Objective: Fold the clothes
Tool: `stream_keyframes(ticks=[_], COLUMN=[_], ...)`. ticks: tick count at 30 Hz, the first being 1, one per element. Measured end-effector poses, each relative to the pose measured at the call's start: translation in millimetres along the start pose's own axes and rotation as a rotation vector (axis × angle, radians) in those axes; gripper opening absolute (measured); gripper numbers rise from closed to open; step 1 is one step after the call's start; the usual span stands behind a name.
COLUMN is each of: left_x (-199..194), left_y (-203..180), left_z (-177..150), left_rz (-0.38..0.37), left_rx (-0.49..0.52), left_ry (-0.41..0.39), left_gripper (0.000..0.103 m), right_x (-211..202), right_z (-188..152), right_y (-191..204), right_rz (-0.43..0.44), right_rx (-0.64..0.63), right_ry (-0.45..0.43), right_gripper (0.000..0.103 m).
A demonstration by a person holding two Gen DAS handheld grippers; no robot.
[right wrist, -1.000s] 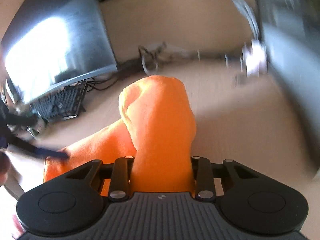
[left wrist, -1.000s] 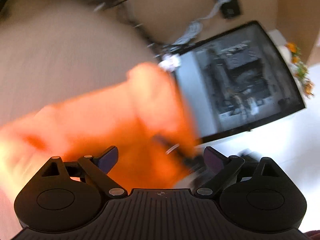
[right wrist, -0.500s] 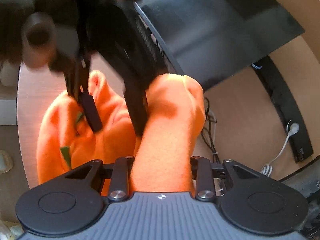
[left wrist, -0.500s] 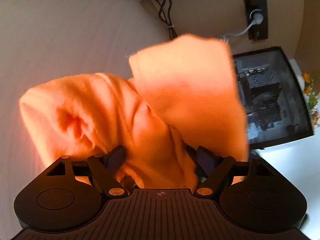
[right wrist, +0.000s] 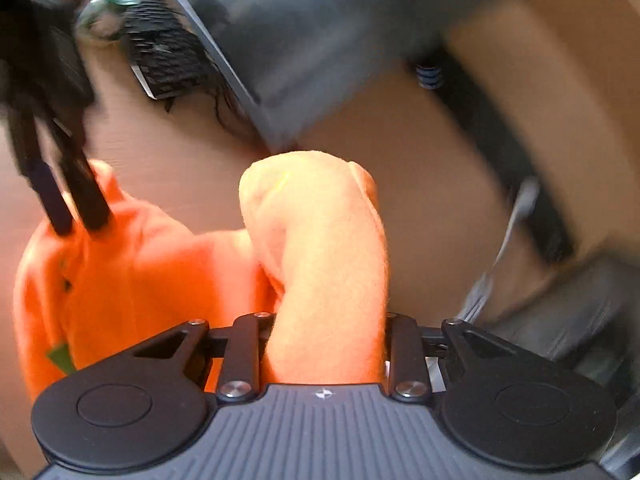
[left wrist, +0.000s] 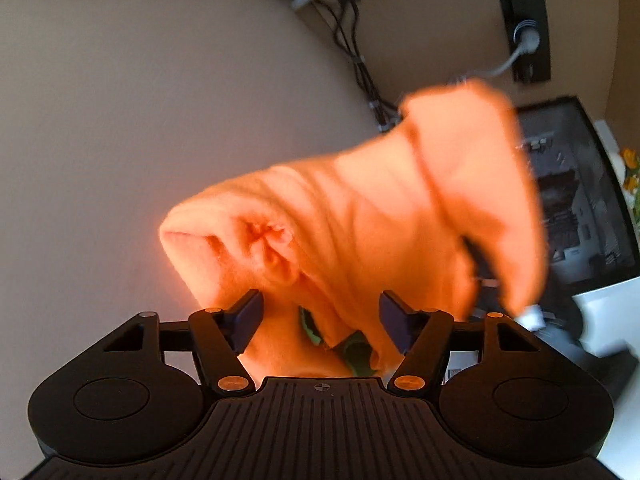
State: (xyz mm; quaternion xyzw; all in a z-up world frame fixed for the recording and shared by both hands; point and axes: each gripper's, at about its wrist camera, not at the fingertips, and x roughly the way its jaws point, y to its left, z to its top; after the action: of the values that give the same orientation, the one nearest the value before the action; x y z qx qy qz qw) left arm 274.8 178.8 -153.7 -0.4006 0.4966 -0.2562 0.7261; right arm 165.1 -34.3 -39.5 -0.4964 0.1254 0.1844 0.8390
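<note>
A beige desk [left wrist: 140, 120] is seen under an orange garment [left wrist: 360, 220], held aloft w/ its long axis running left gripper to right. A bunched end is clamped in the right gripper [right wrist: 326, 344]. The left gripper [left wrist: 320, 320] is spread wide; cloth lies between its fingers, apparently unpinched (blurred).

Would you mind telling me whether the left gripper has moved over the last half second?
Yes. The left gripper swung slightly left: the computer case slid nearer the right edge of its view.
</note>
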Motion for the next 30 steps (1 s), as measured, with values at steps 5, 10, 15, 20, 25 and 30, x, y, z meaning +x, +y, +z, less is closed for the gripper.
stream_keyframes(ticks=[5,10,15,20,25,30], left_x=[24,15,-37,-87,-41,-6], left_y=[-11,-1,7,-5,-30,-61], left_z=[4,3,-3,16,27,37], left_rz=[0.024,0.004,-0.002,-0.131,-0.076,-0.059], left_rx=[0.061,0.037,0.043,0.002,0.048,0.131], left_ry=[0.026,0.036,0.010,-0.130,-0.053,-0.029], left_gripper=[0.069,0.066,0.083,0.095,0.095,0.080], right_x=[-17,-25,-22,-11,-3,-13], right_z=[-5,-23,-33,-38,-33,-34], right_y=[48,90,121,140,118,95], right_rz=[0.036,0.061,0.042,0.022,0.066,0.060], right_rx=[-0.197,-0.265,-0.382,-0.485,-0.350,-0.208], right_ry=[-0.083,-0.091,-0.092,-0.096,-0.063,-0.062], right_gripper=[0.027,0.030,0.040,0.042,0.042,0.038])
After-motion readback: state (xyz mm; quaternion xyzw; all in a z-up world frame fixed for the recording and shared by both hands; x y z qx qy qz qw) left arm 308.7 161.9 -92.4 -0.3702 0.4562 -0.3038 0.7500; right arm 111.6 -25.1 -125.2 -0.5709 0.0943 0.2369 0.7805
